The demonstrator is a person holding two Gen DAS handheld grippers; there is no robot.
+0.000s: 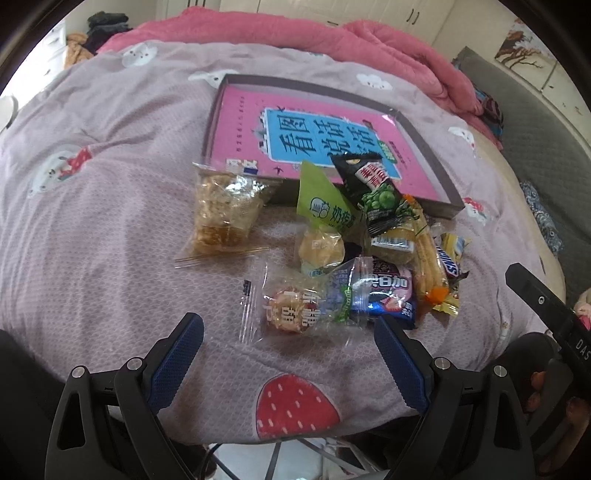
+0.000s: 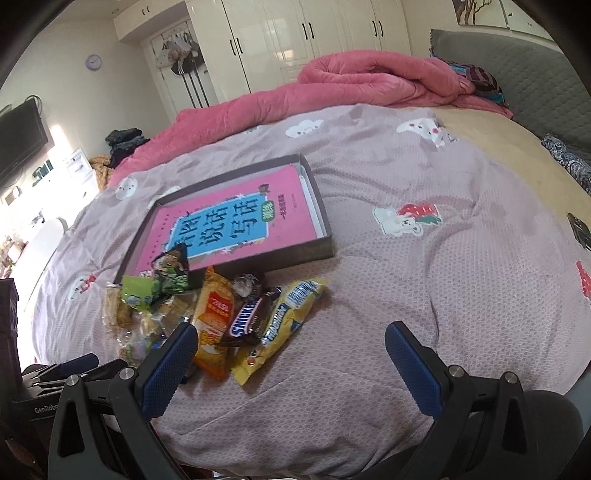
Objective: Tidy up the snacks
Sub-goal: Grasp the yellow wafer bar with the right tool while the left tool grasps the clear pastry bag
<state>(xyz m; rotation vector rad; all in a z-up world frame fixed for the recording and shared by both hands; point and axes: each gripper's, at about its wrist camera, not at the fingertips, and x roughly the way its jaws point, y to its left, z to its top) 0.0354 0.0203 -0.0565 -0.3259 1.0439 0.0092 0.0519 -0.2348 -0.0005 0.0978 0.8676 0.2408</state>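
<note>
A mauve quilt (image 1: 110, 206) printed with cartoon animals covers the bed, a rumpled pink blanket (image 2: 369, 81) heaped along its far side. Only the right wrist view takes in the room beyond: white wardrobe doors (image 2: 295, 33), a round wall clock (image 2: 94, 61) and a dark screen (image 2: 20, 140) at far left. On the quilt sits a shallow grey tray (image 1: 432, 147) holding a pink book (image 2: 236, 221) with a blue title panel. A pile of snacks (image 1: 354, 254) lies against the tray's near edge, a black pea packet (image 1: 369, 184) propped over the rim. The left wrist view shows best a clear bag of golden biscuits (image 1: 225, 210) lying just apart from the heap, and a clear-wrapped round sweet (image 1: 291, 310) nearest the camera. The right wrist view shows the other flank: an orange packet (image 2: 216, 317), a Snickers bar (image 2: 247, 317) and a yellow packet (image 2: 284, 321), which the left view sees only as slivers. Print on most wrappers is too small or blurred to read.

The left gripper (image 1: 288, 350) hovers spread wide and empty, the clear-wrapped sweet just ahead between its blue pads. The right gripper (image 2: 291, 354) is likewise wide apart with nothing held; the snack pile lies ahead and to its left, the orange packet's near end beside the left fingertip (image 2: 181, 347).
</note>
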